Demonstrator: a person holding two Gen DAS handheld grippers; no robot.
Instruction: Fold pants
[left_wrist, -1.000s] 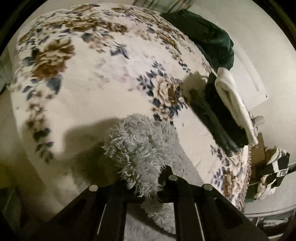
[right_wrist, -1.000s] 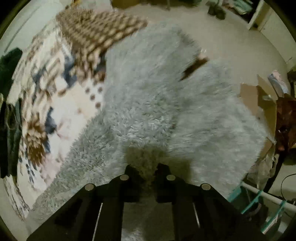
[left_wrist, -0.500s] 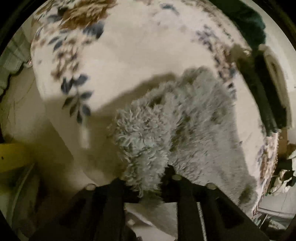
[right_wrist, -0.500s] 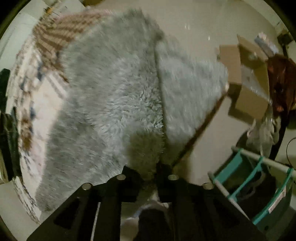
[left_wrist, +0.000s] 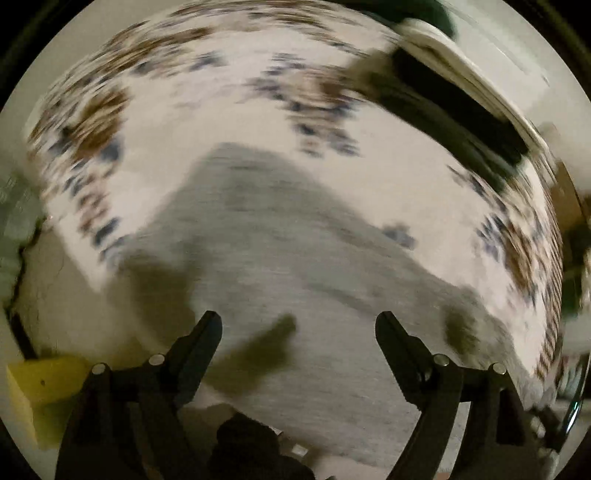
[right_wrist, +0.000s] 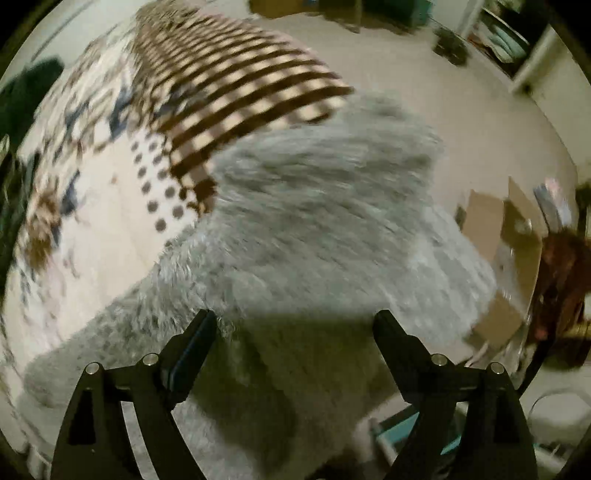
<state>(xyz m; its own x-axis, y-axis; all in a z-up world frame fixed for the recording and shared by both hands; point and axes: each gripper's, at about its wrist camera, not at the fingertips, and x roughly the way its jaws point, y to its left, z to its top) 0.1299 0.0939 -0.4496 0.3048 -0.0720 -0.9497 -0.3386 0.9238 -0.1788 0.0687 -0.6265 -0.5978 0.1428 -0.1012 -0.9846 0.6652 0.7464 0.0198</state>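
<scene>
The grey fluffy pants (left_wrist: 280, 251) lie on the floral bedspread (left_wrist: 229, 103), blurred by motion in the left wrist view. My left gripper (left_wrist: 298, 325) is open and empty just above their near edge. In the right wrist view the pants (right_wrist: 317, 229) spread across the bed edge, and my right gripper (right_wrist: 295, 325) is open and empty over them.
Folded dark and white clothes (left_wrist: 454, 99) sit at the bed's far right. A brown checked cloth (right_wrist: 236, 92) lies beyond the pants. Cardboard boxes (right_wrist: 509, 236) and a teal rack (right_wrist: 402, 428) stand on the floor at right. A yellow object (left_wrist: 40, 384) is low left.
Both grippers were shut on the pants' edge; both have opened and let go. The pants now lie on the bed. Both cameras are moving fast.
</scene>
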